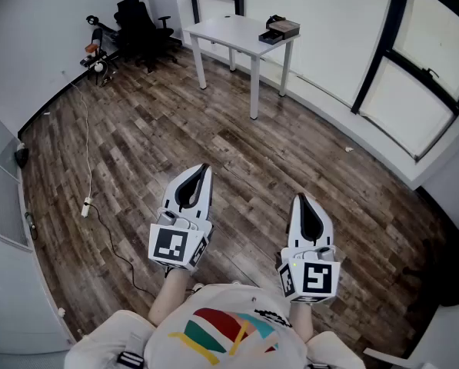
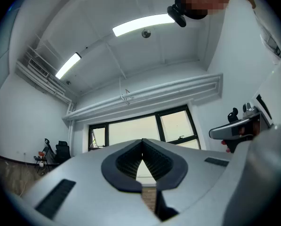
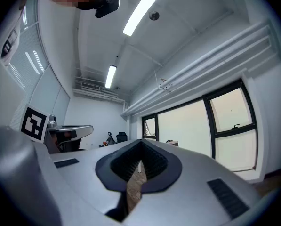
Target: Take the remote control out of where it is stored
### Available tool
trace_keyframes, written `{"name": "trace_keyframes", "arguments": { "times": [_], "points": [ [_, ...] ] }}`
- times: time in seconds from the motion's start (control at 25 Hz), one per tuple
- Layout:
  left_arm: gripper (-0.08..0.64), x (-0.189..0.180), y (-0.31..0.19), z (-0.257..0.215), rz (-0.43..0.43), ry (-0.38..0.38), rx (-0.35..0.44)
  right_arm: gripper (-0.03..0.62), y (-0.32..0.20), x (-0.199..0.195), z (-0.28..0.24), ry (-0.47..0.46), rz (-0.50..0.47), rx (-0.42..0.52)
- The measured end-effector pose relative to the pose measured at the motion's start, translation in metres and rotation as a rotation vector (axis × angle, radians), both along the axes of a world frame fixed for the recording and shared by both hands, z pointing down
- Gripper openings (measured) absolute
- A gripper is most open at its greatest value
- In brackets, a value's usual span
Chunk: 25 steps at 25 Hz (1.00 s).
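No remote control shows in any view. In the head view my left gripper (image 1: 204, 169) and right gripper (image 1: 301, 200) are held side by side at waist height over the wood floor, both pointing towards a white table (image 1: 229, 33) across the room. A small dark box (image 1: 281, 29) lies on the table's right end. Both pairs of jaws meet at their tips with nothing between them. The left gripper (image 2: 142, 140) in its own view, and the right gripper (image 3: 141, 141) in its own, look slightly upward at the windows and ceiling.
A black office chair (image 1: 141, 25) and some gear stand in the far left corner. A white cable with a plug block (image 1: 86, 206) trails over the floor at the left. Large windows (image 1: 421, 68) line the right wall. A dark object (image 1: 456, 271) stands at the right edge.
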<state>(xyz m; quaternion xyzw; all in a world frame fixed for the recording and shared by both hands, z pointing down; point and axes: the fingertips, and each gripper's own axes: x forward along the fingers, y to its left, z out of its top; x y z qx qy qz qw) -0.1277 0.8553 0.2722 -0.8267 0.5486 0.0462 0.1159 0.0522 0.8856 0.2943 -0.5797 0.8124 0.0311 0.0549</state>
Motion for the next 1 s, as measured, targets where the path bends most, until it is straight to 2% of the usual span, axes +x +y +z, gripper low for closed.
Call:
{"name": "trace_keyframes", "arguments": {
  "times": [0.2, 0.32, 0.4, 0.56, 0.72, 1.0],
  "points": [
    [0.006, 0.016, -0.008, 0.005, -0.002, -0.010, -0.011, 0.001, -0.010, 0.013, 0.010, 0.000, -0.010, -0.025],
    [0.006, 0.030, -0.016, 0.007, 0.020, -0.036, -0.004, 0.001, -0.010, 0.028, 0.010, -0.062, -0.004, -0.021],
    [0.006, 0.026, -0.018, 0.002, 0.018, -0.045, 0.010, 0.002, -0.007, 0.030, 0.010, -0.108, -0.006, -0.025],
    [0.006, 0.023, -0.021, -0.006, 0.000, -0.042, 0.026, 0.000, -0.012, 0.036, 0.011, -0.080, 0.006, -0.025],
    [0.006, 0.026, -0.035, -0.006, 0.002, -0.059, 0.022, 0.001, -0.018, 0.046, 0.007, -0.172, -0.001, -0.037],
    [0.006, 0.006, -0.058, -0.028, -0.007, -0.063, 0.084, 0.002, -0.040, 0.041, 0.015, -0.202, 0.040, -0.040]
  ]
}}
